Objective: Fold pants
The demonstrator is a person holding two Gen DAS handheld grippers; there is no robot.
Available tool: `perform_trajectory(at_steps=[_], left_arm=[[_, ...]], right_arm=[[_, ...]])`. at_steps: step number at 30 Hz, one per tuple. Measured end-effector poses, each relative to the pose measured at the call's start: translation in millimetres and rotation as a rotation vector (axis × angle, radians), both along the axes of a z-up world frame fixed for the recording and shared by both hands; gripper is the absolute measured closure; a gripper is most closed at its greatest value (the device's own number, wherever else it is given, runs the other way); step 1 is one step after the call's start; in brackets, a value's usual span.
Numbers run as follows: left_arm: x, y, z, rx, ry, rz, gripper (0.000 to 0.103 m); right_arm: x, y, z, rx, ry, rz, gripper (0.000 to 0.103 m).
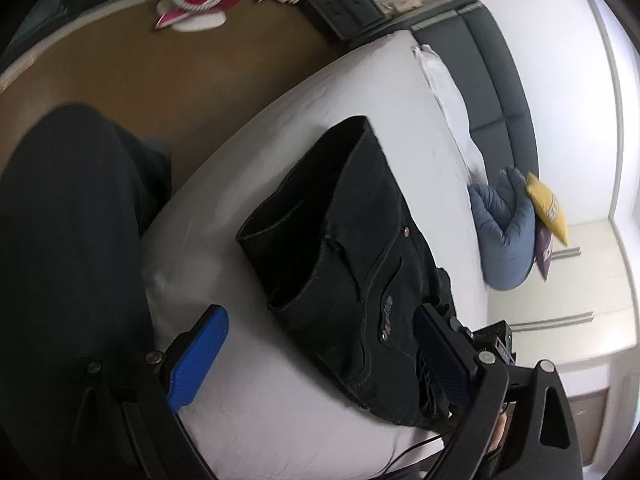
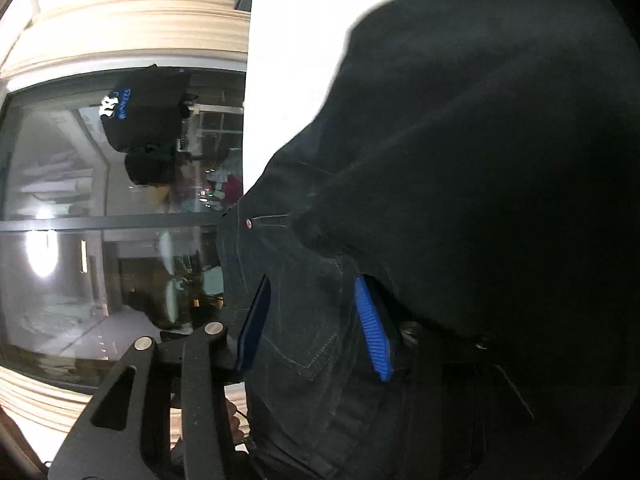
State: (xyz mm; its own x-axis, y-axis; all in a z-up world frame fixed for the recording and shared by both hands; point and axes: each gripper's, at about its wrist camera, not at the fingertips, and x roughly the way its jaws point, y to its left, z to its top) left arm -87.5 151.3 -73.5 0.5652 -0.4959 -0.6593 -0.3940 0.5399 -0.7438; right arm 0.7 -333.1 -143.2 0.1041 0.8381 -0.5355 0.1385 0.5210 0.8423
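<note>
Lying folded on the bed (image 1: 360, 80), the pants (image 1: 344, 248) look heavy, limp denim; the left tool (image 1: 320, 356) gapes empty beside them, the right tool (image 2: 316, 328) pinches their waistband, the firmest hold.

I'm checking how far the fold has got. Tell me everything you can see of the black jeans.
The black jeans are dark denim with pale stitching, a metal rivet and pockets. They lie folded into a compact stack on the white bed sheet, hems toward the bed's edge. The left tongs stand open above them, touching nothing. In the right wrist view, denim fills the gap between the right tongs; whether the pads press it is unclear.
</note>
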Motion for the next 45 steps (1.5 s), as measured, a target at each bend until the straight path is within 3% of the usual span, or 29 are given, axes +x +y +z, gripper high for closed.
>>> perform_trajectory(at_steps=[4,7,9,11,15,18,21,23,25,27,32,37,41,45], left_arm=[[8,1,-7,-0.039,0.001,0.027,0.007],[17,4,-14,-0.079,-0.012,0.054,0.006],[21,7,-15,-0.095,-0.007,0.071,0.006],[25,8,-10,-0.096,-0.024,0.070,0.014],[31,6,-11,-0.092,-0.030,0.063,0.020],[29,9,-15,-0.115,-0.029,0.087,0.030],[28,14,-20,-0.149,-0.022,0.108,0.046],[26,15,-21,-0.159,-0.026,0.113,0.062],[27,14,-19,-0.159,-0.036,0.113,0.068],[28,12,-13,-0.141,-0.057,0.102,0.070],[30,7,7,-0.096,-0.115,0.078,0.078],[34,-2,29,-0.047,-0.175,0.041,0.086],[46,-20,55,0.019,-0.243,-0.022,0.087],[55,-37,63,0.026,-0.266,-0.054,0.087]], right_arm=[[3,33,23,0.031,-0.064,0.112,0.057],[7,45,11,-0.043,-0.030,0.138,0.057],[13,39,-7,0.012,0.024,0.080,0.060],[16,25,-12,0.087,0.066,-0.007,0.060],[17,23,10,0.031,0.015,-0.015,0.055],[15,28,23,0.075,-0.004,0.024,0.055],[15,36,28,0.066,0.003,0.063,0.055],[14,30,29,0.029,0.022,0.077,0.055],[15,30,15,-0.032,0.069,0.075,0.055],[18,29,8,0.007,0.092,0.036,0.055],[19,43,26,-0.051,0.060,0.081,0.054],[30,54,15,-0.071,0.085,0.074,0.055],[28,50,8,-0.090,0.033,0.050,0.055],[27,52,4,-0.099,-0.028,0.027,0.055]])
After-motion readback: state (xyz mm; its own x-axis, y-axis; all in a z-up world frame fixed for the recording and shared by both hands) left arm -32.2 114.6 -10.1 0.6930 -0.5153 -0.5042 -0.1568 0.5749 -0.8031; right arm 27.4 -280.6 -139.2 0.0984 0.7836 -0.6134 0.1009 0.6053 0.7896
